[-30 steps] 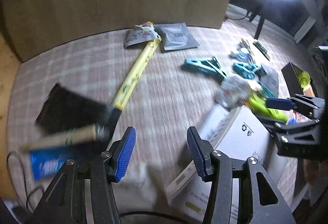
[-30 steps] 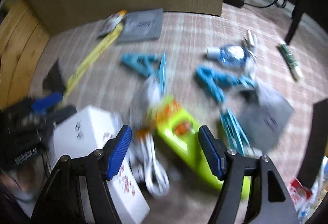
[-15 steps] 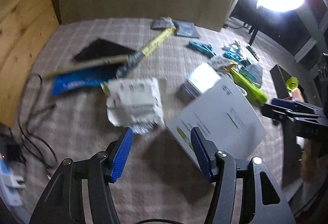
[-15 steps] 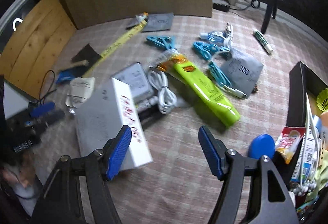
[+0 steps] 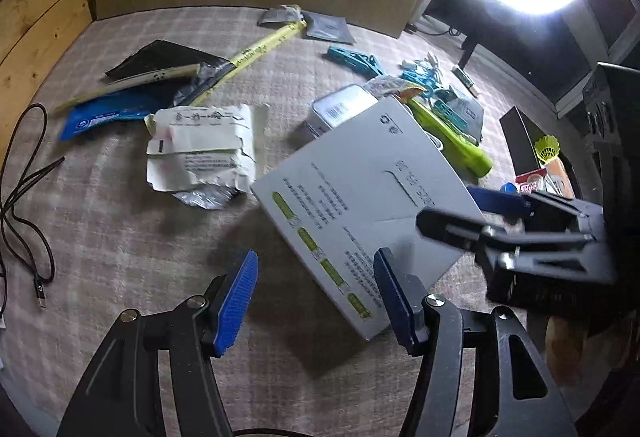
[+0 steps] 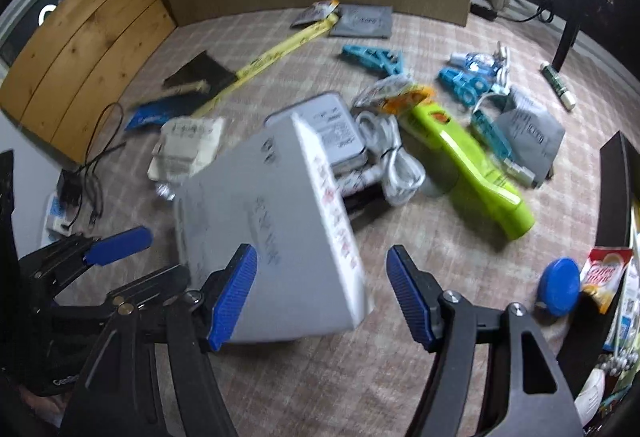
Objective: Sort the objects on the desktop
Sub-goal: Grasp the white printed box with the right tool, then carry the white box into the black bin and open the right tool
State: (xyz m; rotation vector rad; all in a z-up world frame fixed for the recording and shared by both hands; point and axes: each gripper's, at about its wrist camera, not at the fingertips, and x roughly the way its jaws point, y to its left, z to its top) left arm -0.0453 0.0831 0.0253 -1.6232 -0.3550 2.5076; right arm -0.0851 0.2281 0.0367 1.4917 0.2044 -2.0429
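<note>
Two grippers are shown above a checked desk (image 5: 120, 237). The left gripper (image 5: 316, 301) has just been opening; its jaws are spread, with nothing pressed between them. The right gripper (image 6: 320, 293) is likewise held with jaws apart, gripping nothing. A white carton (image 6: 272, 237) is seen in front of both, beside a torn paper packet (image 5: 200, 149), a lime-green tool (image 6: 472, 165) and a coiled white cable (image 6: 396, 165).

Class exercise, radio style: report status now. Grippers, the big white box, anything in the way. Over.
Left gripper open, jaws just widened, empty. Right gripper open, empty. White box on the cloth, under both, ungripped. Tin and white cable crowd its far side.
</note>
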